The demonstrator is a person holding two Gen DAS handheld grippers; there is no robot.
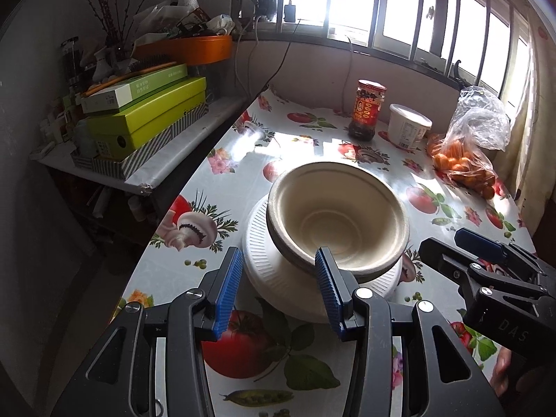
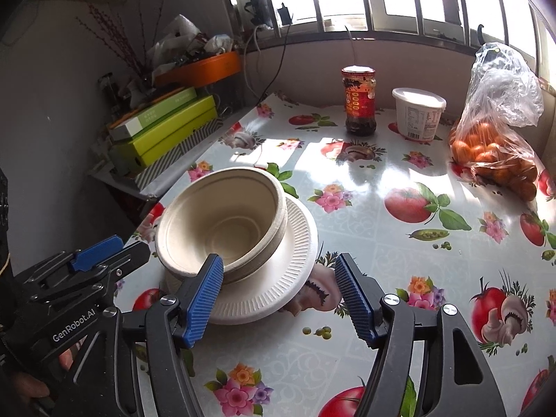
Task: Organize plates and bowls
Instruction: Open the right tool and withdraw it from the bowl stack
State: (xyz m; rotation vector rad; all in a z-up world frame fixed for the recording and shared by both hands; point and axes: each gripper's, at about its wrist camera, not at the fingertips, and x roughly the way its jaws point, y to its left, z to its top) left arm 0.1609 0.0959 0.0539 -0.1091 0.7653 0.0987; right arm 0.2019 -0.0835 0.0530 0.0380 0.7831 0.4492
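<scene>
Two paper bowls (image 1: 338, 213) sit nested, one inside the other, on a white ribbed paper plate (image 1: 264, 243), and that plate is my landmark on the worktop (image 1: 312, 139) with its tomato-and-mushroom oilcloth. The bowls lean off level, their near rim hanging out past the plate's inner ring toward me.

My left gripper (image 1: 274, 290) is spread wide and grips nothing; its right finger tip overlaps the near rim of the top bowl in the left wrist view, though I cannot tell if it touches, while its other finger stands off the plate's left edge. My right gripper (image 2: 279, 300) is equally wide apart and empty; in the right wrist view its left finger sits in front of the near rim of the bowls and plate, and its right finger is out beyond the plate's right edge, over a printed mushroom.

Far behind the plate, toward the window, stand a chilli sauce jar (image 2: 359, 100) and, just right of it, a white lidded tub (image 2: 418, 113). Well right of the plate lies a clear bag of small oranges (image 2: 497, 153). Left of the plate, past the worktop edge, green boxes (image 1: 146, 118) are stacked on a lower shelf
</scene>
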